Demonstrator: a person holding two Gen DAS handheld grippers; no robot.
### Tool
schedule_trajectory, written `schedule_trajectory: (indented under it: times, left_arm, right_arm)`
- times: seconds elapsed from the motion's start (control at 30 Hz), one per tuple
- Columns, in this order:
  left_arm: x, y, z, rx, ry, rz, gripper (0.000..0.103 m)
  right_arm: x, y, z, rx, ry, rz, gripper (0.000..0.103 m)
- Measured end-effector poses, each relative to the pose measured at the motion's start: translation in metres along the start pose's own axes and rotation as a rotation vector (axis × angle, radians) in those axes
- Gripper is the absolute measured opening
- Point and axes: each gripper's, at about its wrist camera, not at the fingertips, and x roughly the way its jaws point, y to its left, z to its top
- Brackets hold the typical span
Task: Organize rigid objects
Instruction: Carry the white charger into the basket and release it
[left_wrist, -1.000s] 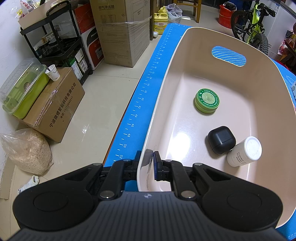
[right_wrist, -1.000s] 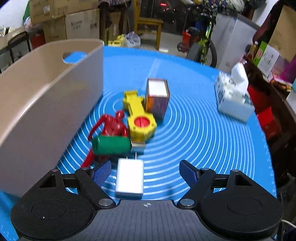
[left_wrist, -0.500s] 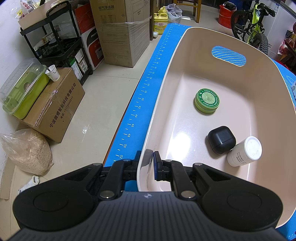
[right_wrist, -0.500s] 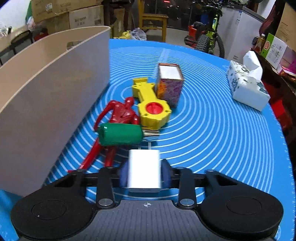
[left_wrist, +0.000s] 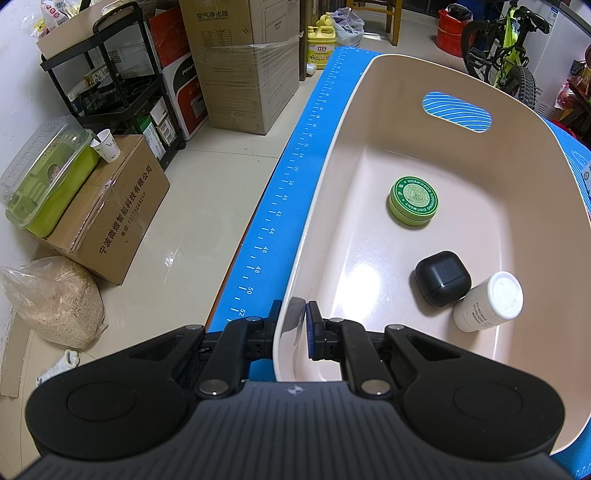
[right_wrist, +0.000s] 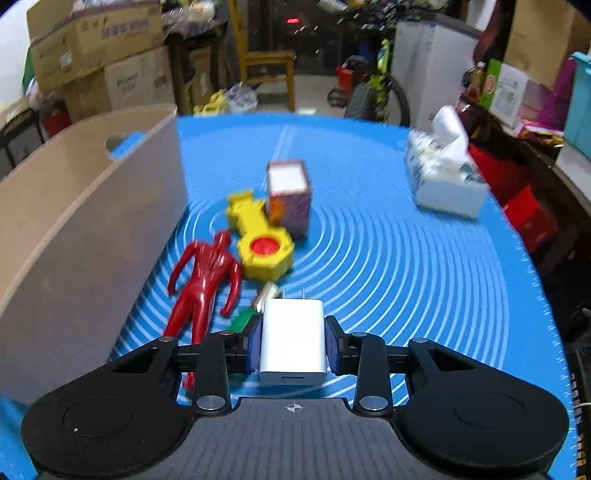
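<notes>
The bin (left_wrist: 369, 110) rim is pinched by the left tongs (left_wrist: 293, 334) so it is kept steady. The plug (right_wrist: 293, 339), beside the bin, is clamped in the right tongs (right_wrist: 293, 349) for lifting in.

The beige bin (left_wrist: 532, 177) is smooth plastic, its floor glossy enough to throw back the light. Inside it, the green tin (left_wrist: 413, 201) has a printed, slightly shiny lid, the black case (left_wrist: 442, 278) looks matt, and the white bottle (left_wrist: 487, 302) is dull plastic. The blue mat (right_wrist: 406, 266) looks soft and matt with printed white rings. The white charger (right_wrist: 292, 341) is smooth satin plastic with metal prongs; the red figure (right_wrist: 205, 275) is glossy plastic, the yellow toy (right_wrist: 260, 238) duller. The cardboard boxes (left_wrist: 107, 206) are wrapped in shiny film.
</notes>
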Motion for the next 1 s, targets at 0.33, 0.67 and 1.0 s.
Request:
schedule_trajectory:
  times: [0.33,0.67,1.0]
  left_arm:
    - [-0.001,0.0,0.001,0.0,0.0,0.002,0.015]
    - [-0.002,0.001,0.001,0.0,0.0,0.002,0.015]
    - [-0.002,0.001,0.001,0.0,0.0,0.002,0.015]
  right_arm:
    - [-0.041,0.035,0.053,-0.017,-0.194,0.106,0.042]
    - [-0.033,0.11,0.078,-0.151,-0.226,0.233,0.042]
    - [0.009,0.173,0.067,-0.341,-0.03,0.274,0.042]
